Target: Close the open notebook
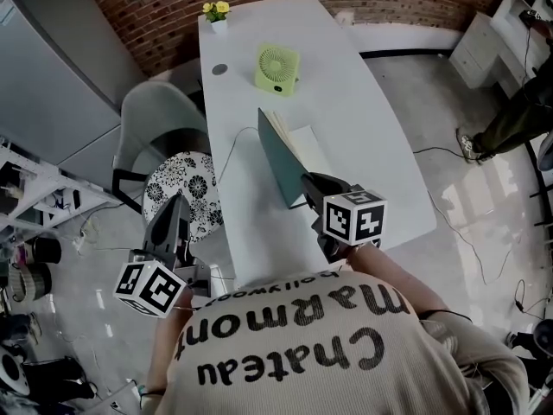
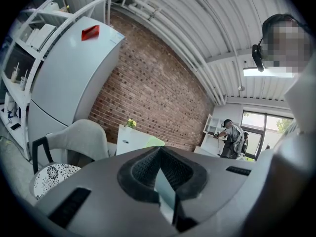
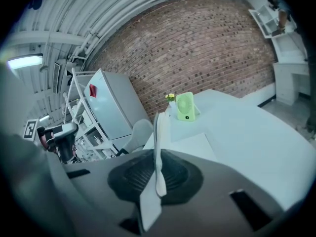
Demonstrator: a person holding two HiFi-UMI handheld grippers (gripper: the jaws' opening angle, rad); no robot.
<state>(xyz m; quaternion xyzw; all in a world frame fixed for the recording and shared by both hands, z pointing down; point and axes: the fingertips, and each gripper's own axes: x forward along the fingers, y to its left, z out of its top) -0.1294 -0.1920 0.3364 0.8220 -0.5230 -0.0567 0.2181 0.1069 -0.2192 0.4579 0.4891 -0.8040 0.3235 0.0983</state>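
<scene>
Head view, centre frame: the right gripper (image 1: 313, 186) pinches the notebook (image 1: 309, 141) by its cover (image 1: 276, 158), stood on edge over the white table (image 1: 371, 119). The left gripper (image 1: 175, 204) hangs lower left. Left gripper view: jaws together, empty. Right gripper view: pads clamp the thin cover, which is probably light and floppy, best held at its free edge.

Long white table (image 1: 371, 137) stretching away in front of me, notebook (image 1: 309, 150) nearest me, its right page flat on the top and its dark cover raised, green desk fan (image 1: 277, 68) beyond it, small dark disc (image 1: 219, 69) by the left edge, pot of yellow flowers (image 1: 216, 15) at the far corner.
</scene>
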